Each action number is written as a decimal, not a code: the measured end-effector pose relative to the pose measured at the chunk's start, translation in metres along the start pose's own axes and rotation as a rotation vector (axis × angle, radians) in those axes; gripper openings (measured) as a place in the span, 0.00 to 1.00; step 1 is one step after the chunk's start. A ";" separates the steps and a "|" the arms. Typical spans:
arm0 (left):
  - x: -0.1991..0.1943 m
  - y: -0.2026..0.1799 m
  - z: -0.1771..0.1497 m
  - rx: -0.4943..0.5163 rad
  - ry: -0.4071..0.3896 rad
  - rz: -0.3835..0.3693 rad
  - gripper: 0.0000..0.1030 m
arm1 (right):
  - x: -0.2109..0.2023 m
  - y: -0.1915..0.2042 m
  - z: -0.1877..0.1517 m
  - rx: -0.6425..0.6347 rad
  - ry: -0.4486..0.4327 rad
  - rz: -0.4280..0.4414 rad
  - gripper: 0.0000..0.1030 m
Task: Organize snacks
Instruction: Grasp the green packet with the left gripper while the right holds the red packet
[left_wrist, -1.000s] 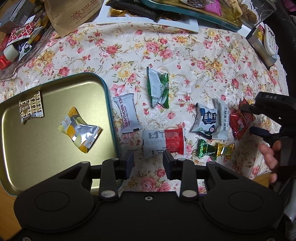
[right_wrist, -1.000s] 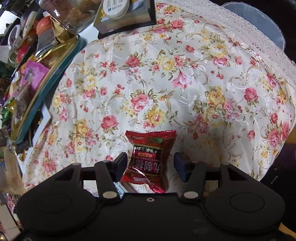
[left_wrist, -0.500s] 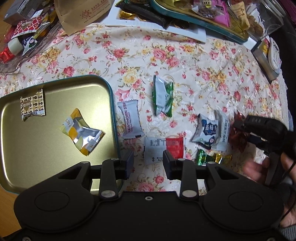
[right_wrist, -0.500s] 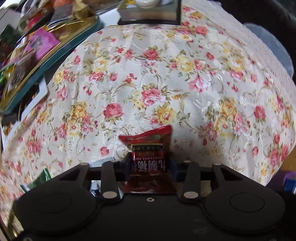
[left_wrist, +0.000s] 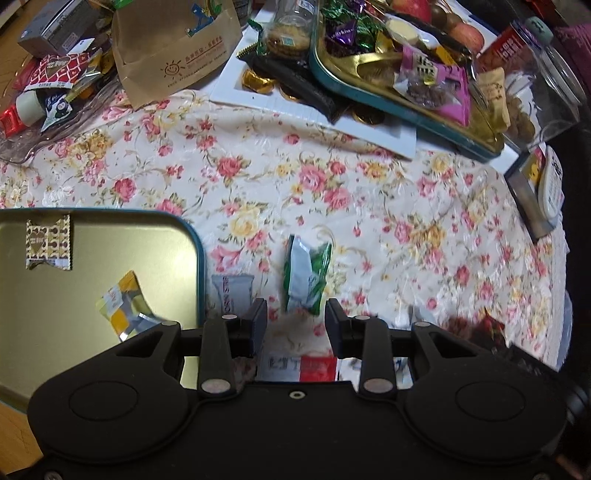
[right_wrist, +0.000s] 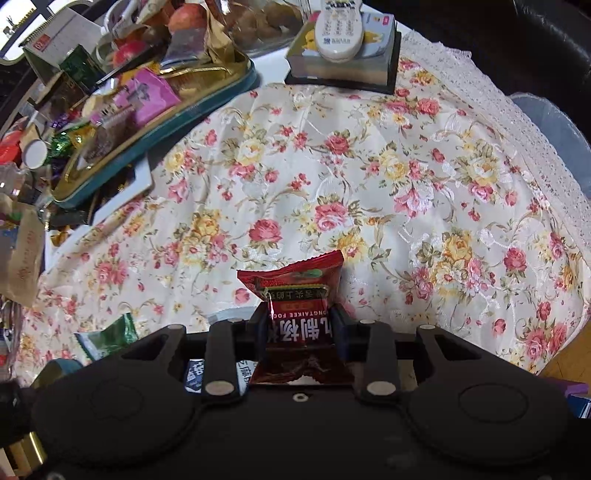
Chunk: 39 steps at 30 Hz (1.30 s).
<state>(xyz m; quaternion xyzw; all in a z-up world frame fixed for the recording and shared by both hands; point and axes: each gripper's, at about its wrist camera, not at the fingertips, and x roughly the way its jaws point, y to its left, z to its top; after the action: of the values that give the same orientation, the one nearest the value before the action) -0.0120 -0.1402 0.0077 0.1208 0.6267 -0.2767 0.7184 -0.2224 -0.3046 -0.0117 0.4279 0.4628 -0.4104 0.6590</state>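
My right gripper (right_wrist: 301, 326) is closing its jaws on a red snack packet (right_wrist: 295, 288); the pads press its sides and hold it just above the floral cloth. My left gripper (left_wrist: 297, 325) stands open over the cloth with nothing between its fingers. A green-and-white packet (left_wrist: 306, 277) lies just beyond its tips. A white packet (left_wrist: 232, 291) sits by its left finger, and a white-and-red packet (left_wrist: 301, 367) lies under it. On the left, the gold tray (left_wrist: 199, 258) holds a brown patterned packet (left_wrist: 48, 242) and a yellow-and-silver one (left_wrist: 123, 306).
A crowded teal tray of sweets (left_wrist: 406, 107) on a white board, a paper bag (left_wrist: 173, 48) and a glass jar (left_wrist: 554, 85) line the back. A remote rests on a box (right_wrist: 340, 33). The cloth's lace edge (right_wrist: 517, 122) marks the table's right side.
The right gripper's jaws closed onto the red packet and raised it off the cloth. The left gripper moved forward over the cloth, and the green-and-white packet now lies just ahead of its tips.
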 end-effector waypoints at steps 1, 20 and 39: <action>0.003 -0.003 0.002 0.001 -0.008 0.009 0.41 | -0.005 0.000 0.001 0.000 -0.004 0.010 0.36; 0.049 -0.041 0.009 0.027 -0.041 0.185 0.43 | -0.038 -0.009 0.003 0.040 0.005 0.132 0.36; 0.079 -0.038 0.007 0.027 0.083 0.083 0.43 | -0.051 -0.011 0.002 0.034 0.003 0.180 0.36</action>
<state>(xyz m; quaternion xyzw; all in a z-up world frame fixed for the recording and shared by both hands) -0.0224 -0.1940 -0.0609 0.1678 0.6468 -0.2498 0.7008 -0.2441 -0.3022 0.0352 0.4797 0.4166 -0.3567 0.6849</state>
